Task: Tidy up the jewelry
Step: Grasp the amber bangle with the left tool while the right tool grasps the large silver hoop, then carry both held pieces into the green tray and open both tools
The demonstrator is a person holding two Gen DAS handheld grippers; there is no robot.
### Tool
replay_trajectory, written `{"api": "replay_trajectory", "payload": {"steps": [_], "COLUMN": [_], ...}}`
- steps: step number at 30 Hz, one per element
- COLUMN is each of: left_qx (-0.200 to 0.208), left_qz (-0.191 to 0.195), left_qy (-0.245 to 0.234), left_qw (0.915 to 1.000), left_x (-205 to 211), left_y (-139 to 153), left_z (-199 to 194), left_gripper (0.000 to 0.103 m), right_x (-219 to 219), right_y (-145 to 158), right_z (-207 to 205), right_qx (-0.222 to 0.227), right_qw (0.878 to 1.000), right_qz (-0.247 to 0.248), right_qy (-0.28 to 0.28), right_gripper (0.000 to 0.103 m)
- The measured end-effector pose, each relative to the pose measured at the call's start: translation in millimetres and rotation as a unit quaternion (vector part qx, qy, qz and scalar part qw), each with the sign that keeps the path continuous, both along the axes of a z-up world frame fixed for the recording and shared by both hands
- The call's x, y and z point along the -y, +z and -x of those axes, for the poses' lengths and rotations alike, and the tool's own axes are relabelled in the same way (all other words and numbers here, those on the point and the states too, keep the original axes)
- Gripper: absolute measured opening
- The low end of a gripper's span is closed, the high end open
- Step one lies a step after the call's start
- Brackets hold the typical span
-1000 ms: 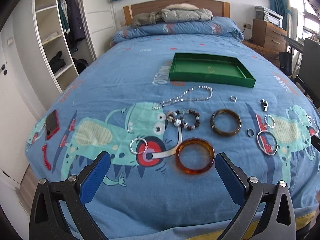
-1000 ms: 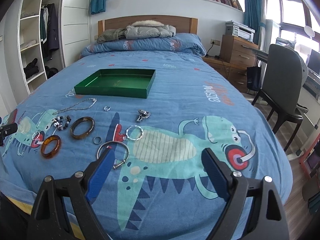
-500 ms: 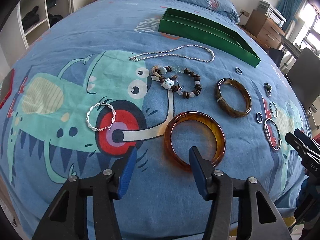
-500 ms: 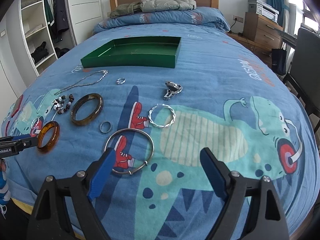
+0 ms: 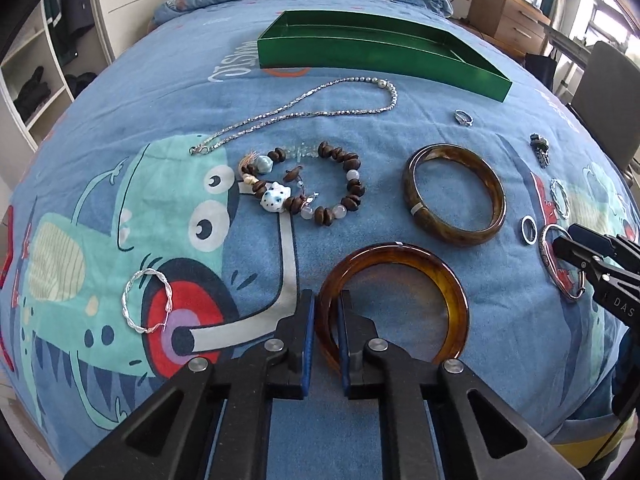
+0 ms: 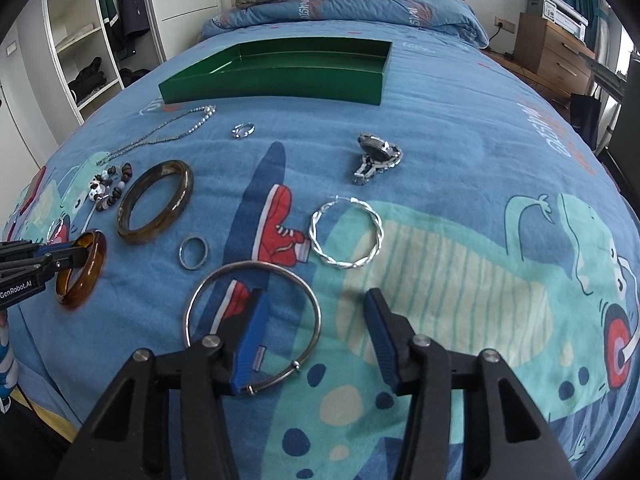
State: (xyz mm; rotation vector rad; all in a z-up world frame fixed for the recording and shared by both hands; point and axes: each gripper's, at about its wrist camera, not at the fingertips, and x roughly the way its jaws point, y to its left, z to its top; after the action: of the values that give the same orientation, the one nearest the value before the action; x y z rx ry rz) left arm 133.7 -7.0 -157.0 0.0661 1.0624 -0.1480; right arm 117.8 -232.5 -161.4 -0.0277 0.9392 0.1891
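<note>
Amber bangle now pinched by left tongs, right tongs remain spread

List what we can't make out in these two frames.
- Green tray floor: left wrist view, near wall hides it.
- Amber bangle near rim: left wrist view, left hand-held gripper covers it.
- Thin silver bangle clasp end: right wrist view, right hand-held gripper finger overlaps it.
</note>
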Motion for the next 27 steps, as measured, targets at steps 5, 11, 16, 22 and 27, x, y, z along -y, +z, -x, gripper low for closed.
{"api": "replay_trajectory", "payload": {"steps": [5, 11, 16, 22, 27], "left_qx": [0.018, 0.05, 0.08, 0.112, 0.126], "left_qz": [-0.016, -0.02, -0.007, -0.004, 0.0], "left_qy": [-0.002, 0.002, 0.006, 0.005, 0.017], "left_qw": [0.9997, 0.9986, 0.9968, 0.9937, 0.9919], "left_x": [2, 0, -8, -4, 9], "left_y": [6, 27, 58, 91, 106], "left_z": [5, 11, 0, -47, -114], "left_gripper": [0.01, 0.01, 0.009, 0.009, 0.009], "right_x": [-1, 0, 2, 10, 10], "right_y": [3, 23, 58, 106, 130], "right_z": [1, 25, 30, -1, -66], "right_qx": [0.001, 0.041, 0.091, 0.147, 0.169], "right_qw": [1.0, 0.999, 0.996, 0.989, 0.985], "right_qz": [-0.003, -0.005, 0.006, 0.024, 0.022], "right_qy": [0.014, 0.012, 0.009, -0.006, -0.016], "right_gripper": [0.006, 0.004, 0.003, 0.003, 0.003]}}
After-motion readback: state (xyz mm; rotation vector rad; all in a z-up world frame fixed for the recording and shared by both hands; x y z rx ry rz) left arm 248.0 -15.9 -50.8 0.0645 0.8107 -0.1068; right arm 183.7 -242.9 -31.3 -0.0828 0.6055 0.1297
